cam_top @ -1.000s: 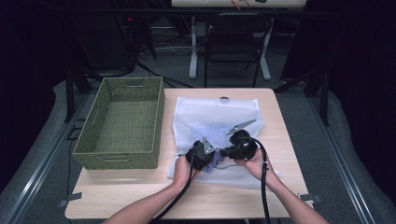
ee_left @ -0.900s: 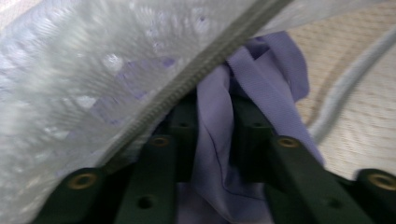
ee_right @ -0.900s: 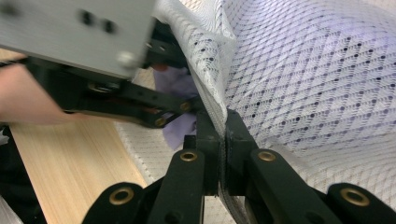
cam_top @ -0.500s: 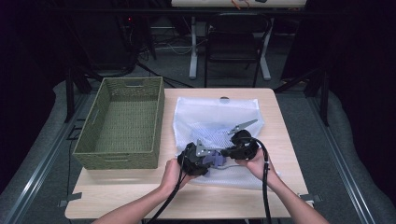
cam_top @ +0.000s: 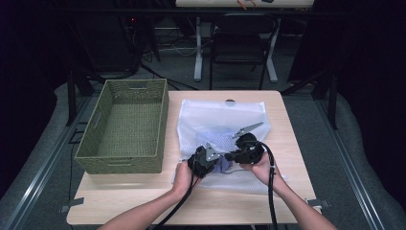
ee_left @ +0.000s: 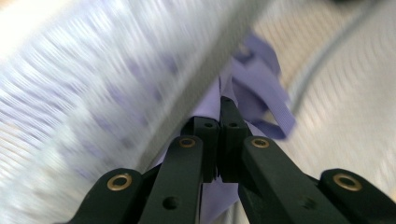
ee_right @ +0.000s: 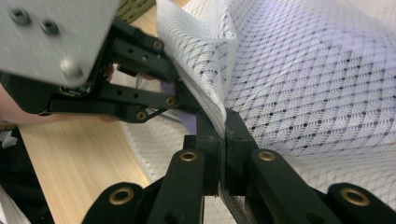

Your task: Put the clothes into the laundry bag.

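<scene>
Floor: grey mat [cam_top: 43, 158] around the table, dark room beyond.
Basket: green woven basket [cam_top: 125, 127] on the left part of the table, open side up.
Table: pale wooden table [cam_top: 292, 143], bare strip along the near edge and at the right.
Mesh bag: white mesh bag [cam_top: 221, 125] flat on the table just right of the basket, near edge lifted between the grippers.
Left gripper [cam_top: 214, 161]: jaws just closed, clenched on purple cloth [ee_left: 261, 98] at the bag's opening; blurred there, so probably inside the mesh.
Right gripper [cam_top: 229, 157]: clamped on the bag's edge [ee_right: 219, 119], close to the left one.
Background: black chair [cam_top: 242, 45] and white desk legs [cam_top: 197, 48] behind the table.
</scene>
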{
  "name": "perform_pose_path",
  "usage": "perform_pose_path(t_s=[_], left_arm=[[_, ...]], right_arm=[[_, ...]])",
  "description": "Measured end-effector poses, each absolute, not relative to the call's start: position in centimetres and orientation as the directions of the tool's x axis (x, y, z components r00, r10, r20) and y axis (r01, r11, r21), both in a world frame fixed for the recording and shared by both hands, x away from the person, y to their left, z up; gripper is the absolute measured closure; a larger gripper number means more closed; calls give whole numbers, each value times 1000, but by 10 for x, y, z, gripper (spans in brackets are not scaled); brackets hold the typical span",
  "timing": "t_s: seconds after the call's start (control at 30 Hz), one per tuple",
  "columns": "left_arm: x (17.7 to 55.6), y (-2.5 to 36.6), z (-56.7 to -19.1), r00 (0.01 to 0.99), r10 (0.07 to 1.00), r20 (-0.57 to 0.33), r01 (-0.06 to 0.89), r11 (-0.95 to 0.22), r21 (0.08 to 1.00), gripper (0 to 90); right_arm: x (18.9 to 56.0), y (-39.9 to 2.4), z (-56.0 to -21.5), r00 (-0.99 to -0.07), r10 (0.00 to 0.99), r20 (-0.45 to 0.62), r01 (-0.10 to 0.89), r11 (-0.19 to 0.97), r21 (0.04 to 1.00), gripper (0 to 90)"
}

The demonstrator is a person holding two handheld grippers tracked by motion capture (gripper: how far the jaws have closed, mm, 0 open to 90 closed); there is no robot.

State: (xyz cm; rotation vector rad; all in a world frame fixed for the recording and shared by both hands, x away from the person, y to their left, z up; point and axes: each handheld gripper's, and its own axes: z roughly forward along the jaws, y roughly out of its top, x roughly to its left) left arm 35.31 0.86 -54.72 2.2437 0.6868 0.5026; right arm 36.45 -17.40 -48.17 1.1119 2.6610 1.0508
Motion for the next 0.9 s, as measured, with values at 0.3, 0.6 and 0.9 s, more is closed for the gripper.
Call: perform_pose_path(t_s=[0.3, 0.6, 0.9], left_arm=[[363, 1, -562, 747, 649, 148, 346, -569, 746, 867], [354, 10, -557, 781, 619, 85, 386, -585, 713, 628], [345, 1, -557, 791, 610, 44, 399, -570, 718, 431]], right_arm=[[367, -175, -482, -731, 654, 194, 610, 500, 614, 872], [372, -180, -492, -723, 662, 198, 630, 514, 583, 872], [371, -178, -490, -725, 663, 187, 625, 519, 583, 872]])
